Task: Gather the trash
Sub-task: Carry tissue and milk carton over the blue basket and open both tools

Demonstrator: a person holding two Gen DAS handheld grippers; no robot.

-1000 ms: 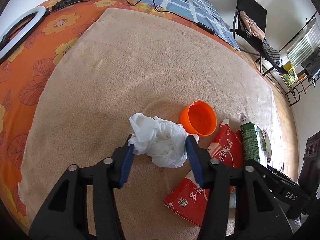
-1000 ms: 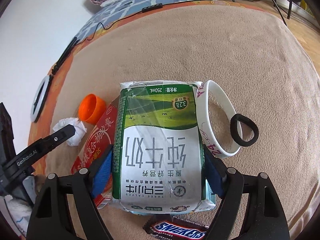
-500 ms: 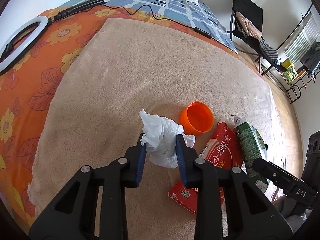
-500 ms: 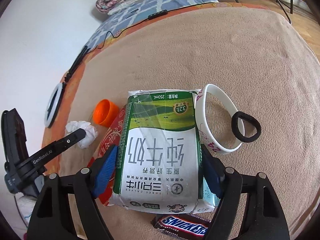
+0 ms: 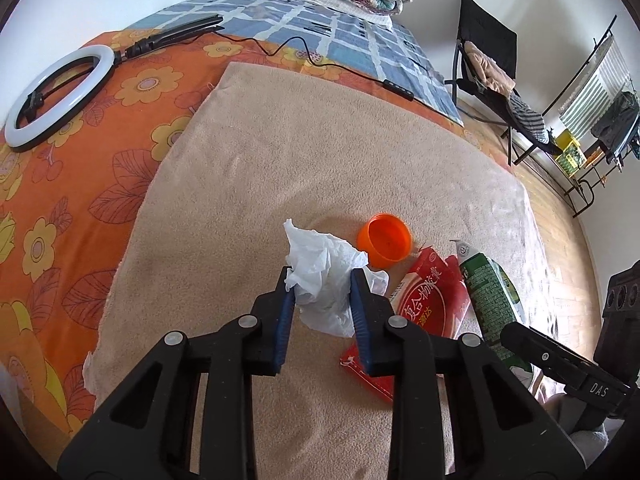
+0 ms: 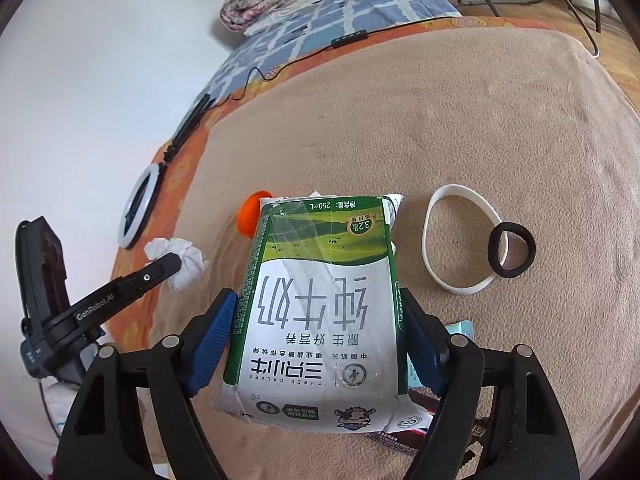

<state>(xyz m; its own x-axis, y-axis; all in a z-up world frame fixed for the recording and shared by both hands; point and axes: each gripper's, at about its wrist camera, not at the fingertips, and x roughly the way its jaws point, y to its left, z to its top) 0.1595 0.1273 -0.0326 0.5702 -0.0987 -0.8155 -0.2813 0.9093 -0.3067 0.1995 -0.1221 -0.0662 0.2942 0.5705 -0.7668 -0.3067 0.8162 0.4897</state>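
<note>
A crumpled white tissue (image 5: pixel 316 256) sits between the blue pads of my left gripper (image 5: pixel 322 280), which is shut on it and holds it a little above the beige blanket (image 5: pixel 320 140). My right gripper (image 6: pixel 316 304) is shut on a green and white milk carton (image 6: pixel 320 280), gripped by its sides and held off the blanket. The carton (image 5: pixel 488 292) also shows at the right of the left wrist view. An orange cap (image 5: pixel 386 240) and a red packet (image 5: pixel 424 304) lie on the blanket between the two grippers.
A white wristband (image 6: pixel 432 248) and a black hair tie (image 6: pixel 512 250) lie right of the carton. A dark wrapper (image 6: pixel 400 436) peeks out under the carton. A ring light (image 5: pixel 52 96) and its cable rest on the orange floral sheet. A black chair (image 5: pixel 488 60) stands beyond the bed.
The left jaws closed on the tissue and lifted it off the blanket. The right gripper rose with the milk carton, which now stands clear of the wristband.
</note>
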